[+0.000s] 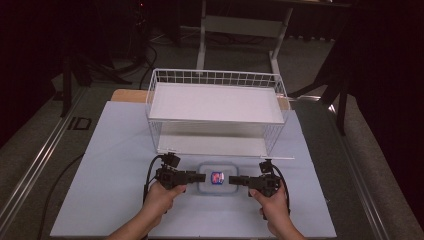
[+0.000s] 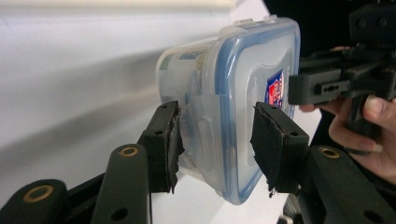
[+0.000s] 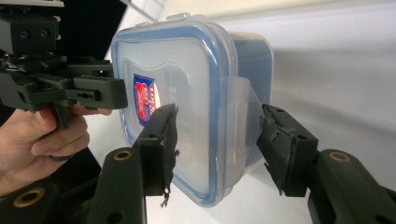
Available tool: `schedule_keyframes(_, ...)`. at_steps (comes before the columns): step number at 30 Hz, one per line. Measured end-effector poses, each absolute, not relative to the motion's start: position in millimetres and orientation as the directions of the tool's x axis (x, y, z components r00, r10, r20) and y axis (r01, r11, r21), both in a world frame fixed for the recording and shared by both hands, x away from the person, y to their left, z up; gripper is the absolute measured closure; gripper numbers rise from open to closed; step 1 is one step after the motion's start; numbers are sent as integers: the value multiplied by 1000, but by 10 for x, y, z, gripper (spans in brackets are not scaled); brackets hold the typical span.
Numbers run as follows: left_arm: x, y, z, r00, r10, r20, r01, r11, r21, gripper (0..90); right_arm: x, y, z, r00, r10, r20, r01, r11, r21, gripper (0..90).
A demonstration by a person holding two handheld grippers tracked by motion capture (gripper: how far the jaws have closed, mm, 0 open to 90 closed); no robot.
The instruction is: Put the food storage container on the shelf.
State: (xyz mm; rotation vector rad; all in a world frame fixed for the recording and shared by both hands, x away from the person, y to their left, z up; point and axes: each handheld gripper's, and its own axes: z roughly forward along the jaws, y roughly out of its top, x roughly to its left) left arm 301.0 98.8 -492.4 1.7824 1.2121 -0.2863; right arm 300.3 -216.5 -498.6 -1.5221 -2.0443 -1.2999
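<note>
Left gripper (image 1: 199, 176): jaws clamped on the container's left-hand latch flap, one pad under, one on the lid.
Right gripper (image 1: 234, 179): pinching the opposite latch flap likewise.
Container (image 1: 216, 179): clear, blue-rimmed lid, held between both grippers over the table (image 1: 110, 165).
Wire basket (image 1: 216, 110): just behind it.

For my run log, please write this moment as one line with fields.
object: clear lidded container on table | left gripper: shut on its side latch | right gripper: shut on opposite latch | wire basket: behind
</note>
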Motion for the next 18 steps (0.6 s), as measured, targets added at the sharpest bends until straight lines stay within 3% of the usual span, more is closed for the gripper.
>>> schedule_keyframes(18, 3530, 1134, -4908, 492, 642, -588, 771, -8, 636, 532, 3581, -1951, -4923, -442, 628, 641, 819, -8, 573, 475)
